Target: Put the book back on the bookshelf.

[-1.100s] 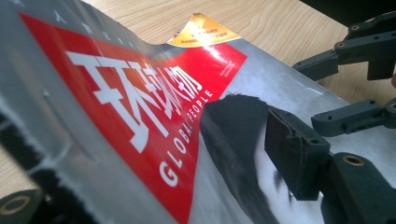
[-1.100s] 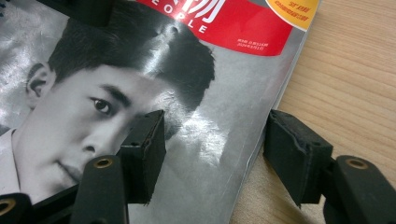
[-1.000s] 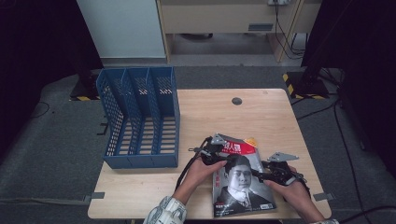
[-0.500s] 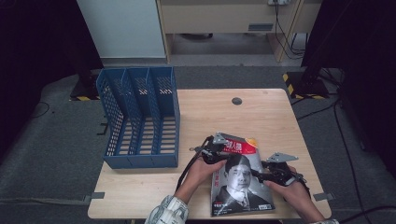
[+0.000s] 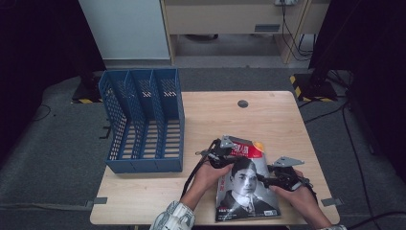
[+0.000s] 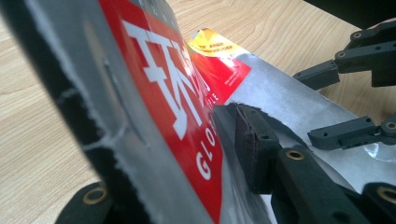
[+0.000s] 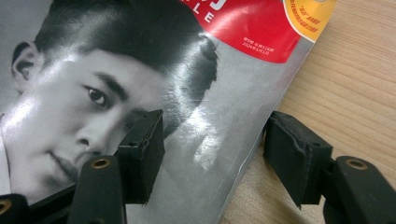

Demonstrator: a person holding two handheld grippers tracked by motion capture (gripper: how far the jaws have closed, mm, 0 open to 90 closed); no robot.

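A magazine [image 5: 246, 189] with a black-and-white portrait and a red title block lies at the table's front right. My left gripper [image 5: 221, 155] is shut on its upper left edge. In the left gripper view the cover [image 6: 177, 102] is raised and pinched between the jaws, with one pad [image 6: 252, 149] pressing on it. My right gripper [image 5: 268, 181] stands open at the magazine's right edge. In the right gripper view one jaw rests over the cover [image 7: 116, 70] and the other over bare wood, with the page edge in the gap [image 7: 215, 149]. The right gripper [image 6: 327, 105] is also seen in the left gripper view.
A blue three-slot file rack [image 5: 143, 120] stands on the table's left part, its slots open toward the top. A small dark round hole [image 5: 242, 103] sits near the back edge of the wooden table [image 5: 282, 124]. Cables trail from both grippers.
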